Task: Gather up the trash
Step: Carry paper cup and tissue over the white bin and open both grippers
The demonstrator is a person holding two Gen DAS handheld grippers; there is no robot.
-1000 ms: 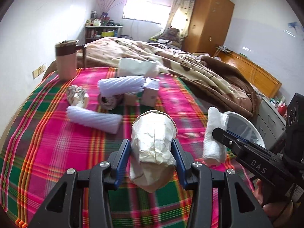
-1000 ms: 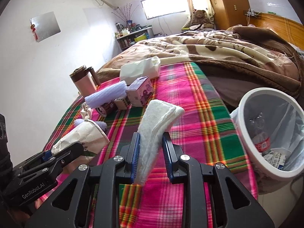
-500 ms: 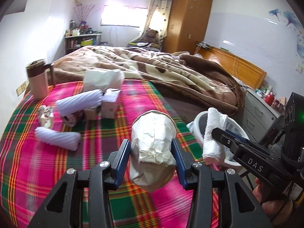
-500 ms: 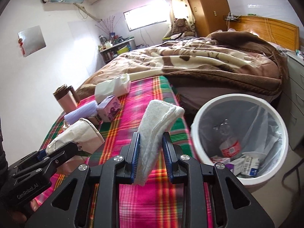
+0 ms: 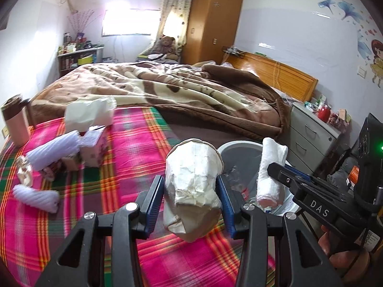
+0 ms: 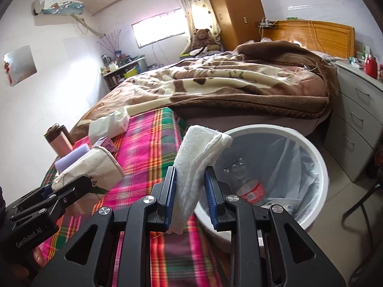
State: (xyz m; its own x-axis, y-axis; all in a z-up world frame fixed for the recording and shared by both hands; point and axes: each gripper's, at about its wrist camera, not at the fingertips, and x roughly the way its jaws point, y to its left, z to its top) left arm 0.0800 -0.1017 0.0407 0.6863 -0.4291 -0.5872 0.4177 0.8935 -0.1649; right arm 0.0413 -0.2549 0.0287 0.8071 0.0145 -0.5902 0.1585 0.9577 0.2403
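My left gripper [image 5: 191,198] is shut on a crumpled white paper cup [image 5: 194,181], held above the plaid cloth near the bed's edge; the cup also shows in the right wrist view [image 6: 95,167]. My right gripper [image 6: 190,191] is shut on a folded white tissue wad [image 6: 196,165], held at the near rim of a white trash bin [image 6: 311,157] lined with a clear bag. The bin holds a plastic bottle [image 6: 249,189] and scraps. In the left wrist view the tissue wad [image 5: 270,169] hangs over the bin [image 5: 239,146].
On the plaid cloth [image 5: 134,150] lie two white ribbed rolls [image 5: 51,151] [image 5: 36,195], a small pink box [image 5: 95,143], a white tissue pack [image 5: 88,112], a foil wrapper [image 5: 24,172] and a brown mug [image 5: 15,122]. A brown blanket [image 5: 179,91] covers the bed. Grey drawers [image 6: 359,112] stand right of the bin.
Both grippers have swung right with their loads, from over the cloth toward the trash bin. The bin now fills more of both views. Grips are unchanged.
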